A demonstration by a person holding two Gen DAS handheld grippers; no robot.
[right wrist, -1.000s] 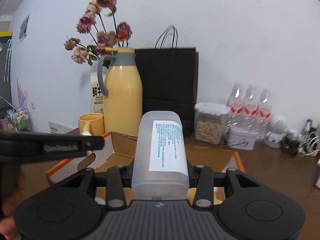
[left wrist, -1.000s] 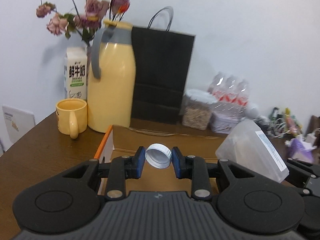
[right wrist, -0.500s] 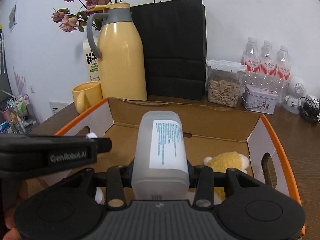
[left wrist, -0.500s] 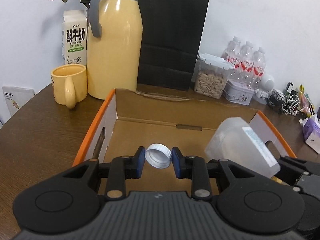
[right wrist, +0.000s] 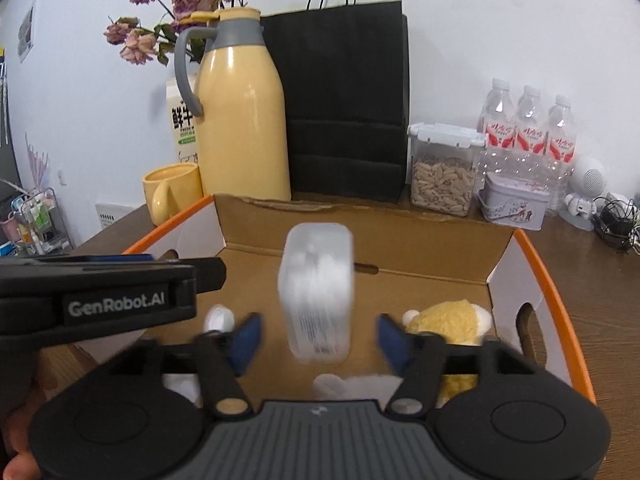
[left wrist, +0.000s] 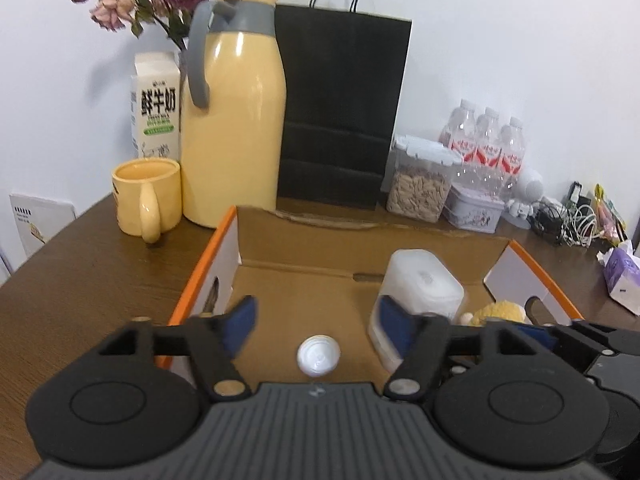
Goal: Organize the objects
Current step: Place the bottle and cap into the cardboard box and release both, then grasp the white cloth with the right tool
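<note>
Now loose cap [left wrist: 318, 356] between left claw [left wrist: 316, 320] pads

A brown wooden desk [left wrist: 80, 280] holds an open cardboard box [left wrist: 400, 240] in front, and behind it a yellow mug [left wrist: 146, 200], a tall yellow jug [left wrist: 236, 128], a milk carton [left wrist: 156, 104], a black paper bag [left wrist: 340, 120], a seed jar [left wrist: 420, 184], water bottles [left wrist: 486, 148] and a small tin [left wrist: 474, 208].
</note>
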